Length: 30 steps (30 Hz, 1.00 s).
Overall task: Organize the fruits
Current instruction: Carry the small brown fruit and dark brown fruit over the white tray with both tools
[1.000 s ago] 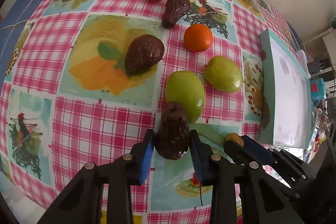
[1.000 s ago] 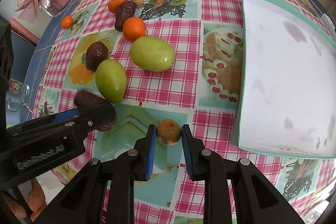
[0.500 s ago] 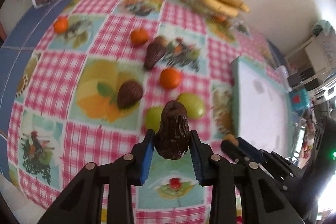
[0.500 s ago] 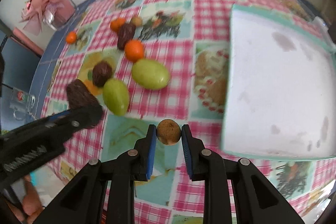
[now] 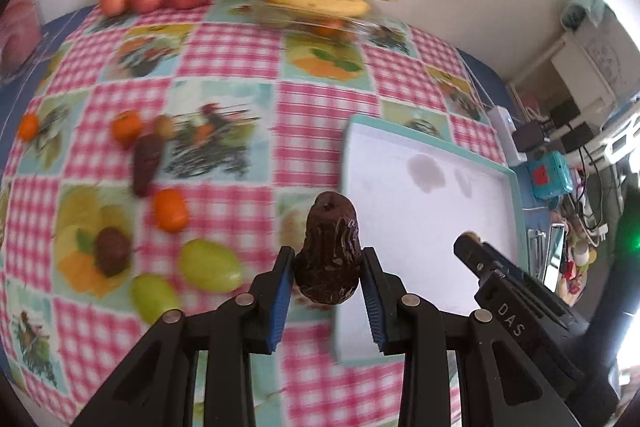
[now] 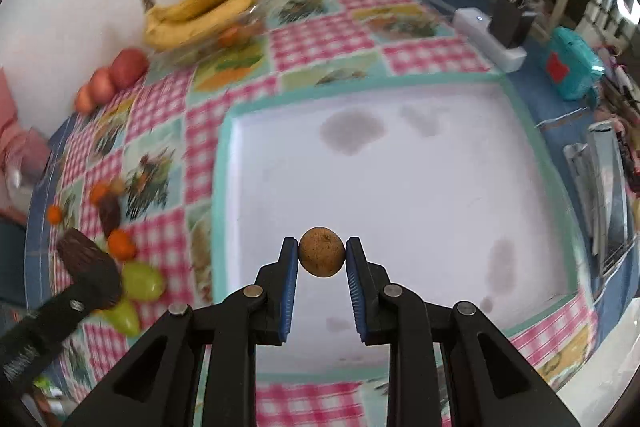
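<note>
Blue-padded left gripper (image 5: 326,285) fingers clamp the dark wrinkled fruit (image 5: 328,251) beside the tray (image 6: 224,163) edge, right gripper (image 6: 322,269) fingers pinch the small brown fruit (image 6: 321,251) above the tray, likely for sorted placement.

Both claw-mounted views above tray (image 6: 224,163) (shared)

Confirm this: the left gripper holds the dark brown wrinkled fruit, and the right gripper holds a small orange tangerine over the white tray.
Not quite. The right gripper holds a small round tan-brown fruit, not a tangerine, as the right wrist view shows. The rest stands: left gripper grips the dark brown wrinkled fruit, and the white teal-rimmed tray lies beneath.
</note>
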{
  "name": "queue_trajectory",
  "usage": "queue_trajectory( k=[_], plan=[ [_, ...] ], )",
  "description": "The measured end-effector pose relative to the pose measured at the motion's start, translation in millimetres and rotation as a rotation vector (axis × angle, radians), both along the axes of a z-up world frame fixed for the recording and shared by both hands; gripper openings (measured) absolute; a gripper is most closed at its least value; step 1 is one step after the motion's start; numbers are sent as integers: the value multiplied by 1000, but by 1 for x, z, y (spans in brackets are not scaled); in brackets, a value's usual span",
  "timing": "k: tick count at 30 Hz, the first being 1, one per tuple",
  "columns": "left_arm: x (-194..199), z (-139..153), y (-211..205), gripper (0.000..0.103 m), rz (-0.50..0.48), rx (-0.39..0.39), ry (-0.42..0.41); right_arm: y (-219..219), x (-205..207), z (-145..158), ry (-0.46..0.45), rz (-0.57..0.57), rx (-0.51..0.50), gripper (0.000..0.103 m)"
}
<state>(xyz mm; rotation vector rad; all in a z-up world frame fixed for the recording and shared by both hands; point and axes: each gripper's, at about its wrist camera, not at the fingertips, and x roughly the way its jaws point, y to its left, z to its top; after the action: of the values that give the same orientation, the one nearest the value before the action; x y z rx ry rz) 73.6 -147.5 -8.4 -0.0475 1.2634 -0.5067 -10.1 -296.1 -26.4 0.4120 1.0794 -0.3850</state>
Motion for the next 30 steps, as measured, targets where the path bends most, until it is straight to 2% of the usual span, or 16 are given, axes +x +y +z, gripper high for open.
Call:
queue_trajectory(
  k=[6,12,18,26,30],
  plan=[
    [8,-10,-44,35,-35,-8,22,-34,3,8,-25,-61,-25,25],
    [17,-13,-78,35,-80,14,-8,-68,7,4,-19,-126,-9,25],
    [24,-32,-92,35,-88,44,-6,-85,17,0,-17,-148,-17,25],
    [26,-67,-101,35,-100,95,29,-99,27,-23,35,-172,11,25],
    [26,-73,-102,35,-95,106,34,-99,31,-34,70,-171,10,25]
  ],
)
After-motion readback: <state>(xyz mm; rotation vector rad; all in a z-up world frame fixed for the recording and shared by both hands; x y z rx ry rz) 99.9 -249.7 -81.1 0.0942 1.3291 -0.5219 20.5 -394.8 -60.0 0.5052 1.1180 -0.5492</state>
